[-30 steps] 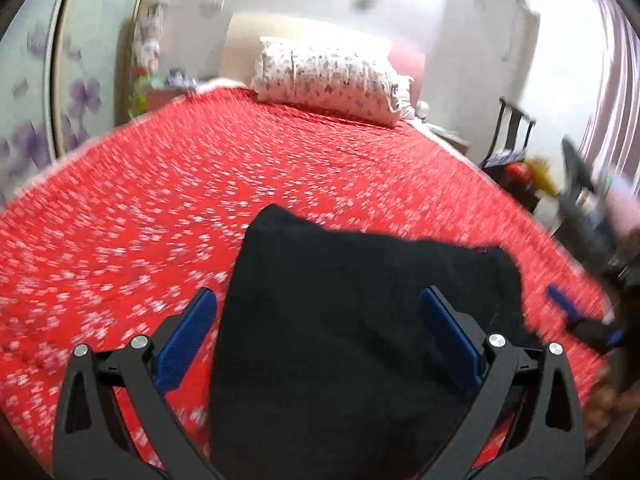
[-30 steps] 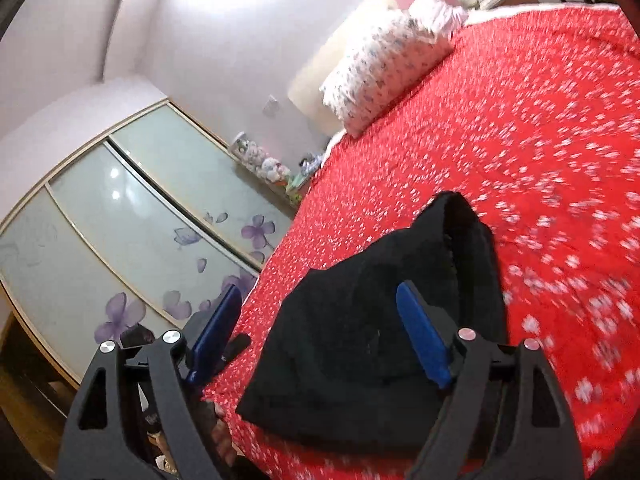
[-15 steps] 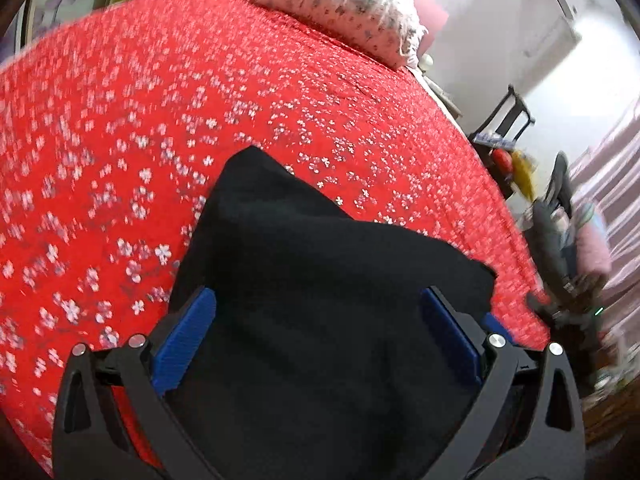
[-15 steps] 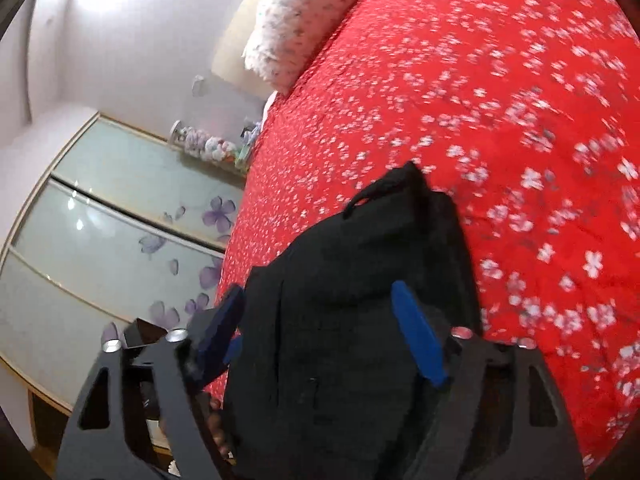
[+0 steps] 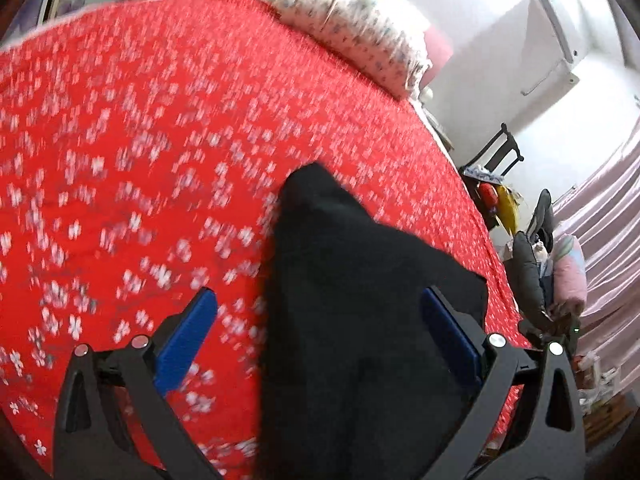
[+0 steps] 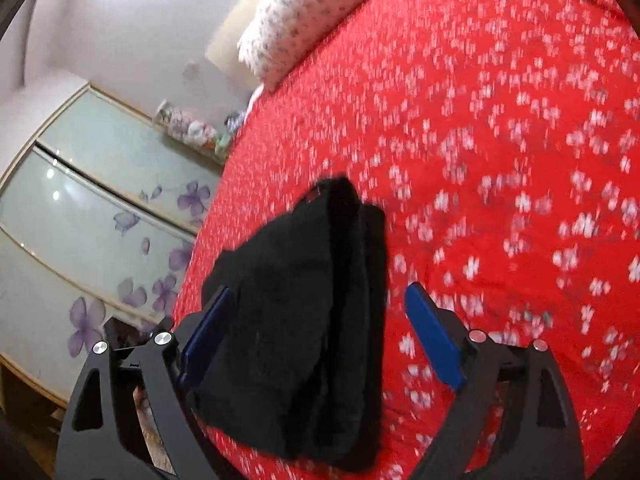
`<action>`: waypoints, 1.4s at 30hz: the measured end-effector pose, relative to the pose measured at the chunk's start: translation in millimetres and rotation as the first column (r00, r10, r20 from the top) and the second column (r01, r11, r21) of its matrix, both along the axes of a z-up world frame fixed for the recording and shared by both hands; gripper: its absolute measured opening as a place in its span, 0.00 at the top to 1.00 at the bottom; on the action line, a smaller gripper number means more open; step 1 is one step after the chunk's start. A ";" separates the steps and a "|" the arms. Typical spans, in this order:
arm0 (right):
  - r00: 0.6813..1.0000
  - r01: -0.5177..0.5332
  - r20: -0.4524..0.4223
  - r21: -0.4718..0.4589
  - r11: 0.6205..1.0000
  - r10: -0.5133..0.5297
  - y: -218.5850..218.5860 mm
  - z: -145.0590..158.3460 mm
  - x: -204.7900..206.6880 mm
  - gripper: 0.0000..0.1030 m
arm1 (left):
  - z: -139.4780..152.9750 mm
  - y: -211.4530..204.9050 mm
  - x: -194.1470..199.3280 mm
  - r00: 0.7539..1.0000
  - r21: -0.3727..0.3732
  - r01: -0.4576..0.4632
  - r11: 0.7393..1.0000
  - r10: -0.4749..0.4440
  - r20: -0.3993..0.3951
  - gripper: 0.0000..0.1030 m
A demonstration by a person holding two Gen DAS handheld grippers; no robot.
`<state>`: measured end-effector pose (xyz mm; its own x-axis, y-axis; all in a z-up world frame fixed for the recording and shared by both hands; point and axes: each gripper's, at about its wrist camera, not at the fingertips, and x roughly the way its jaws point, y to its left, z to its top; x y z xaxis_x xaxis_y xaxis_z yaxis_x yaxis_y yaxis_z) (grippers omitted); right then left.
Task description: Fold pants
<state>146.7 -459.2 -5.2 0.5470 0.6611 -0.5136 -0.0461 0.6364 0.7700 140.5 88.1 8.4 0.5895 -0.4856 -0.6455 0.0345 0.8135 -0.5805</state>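
The black pants (image 5: 360,320) lie folded into a thick stack on the red flowered bedspread (image 5: 140,140), near the bed's front edge. My left gripper (image 5: 320,332) is open, its blue pads wide apart above the stack's left part. In the right wrist view the pants (image 6: 304,312) show stacked layers along their right side. My right gripper (image 6: 320,328) is open above the stack, holding nothing. The bedspread (image 6: 500,140) stretches away behind it.
A flowered pillow (image 5: 352,32) lies at the head of the bed. A dark chair (image 5: 496,156) and piled clutter (image 5: 548,264) stand right of the bed. A wardrobe with purple flower glass doors (image 6: 100,232) stands left of the bed.
Both cameras have swung sideways with motion blur. The pants now sit more to the right in the left view and more to the left in the right view. Both grippers stay open.
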 end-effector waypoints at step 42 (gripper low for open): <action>0.987 -0.132 -0.076 0.108 0.985 0.140 42.6 -6.9 7.3 0.61 | -8.6 -17.0 -5.1 0.996 0.085 0.085 0.993 -0.085 -0.004 0.02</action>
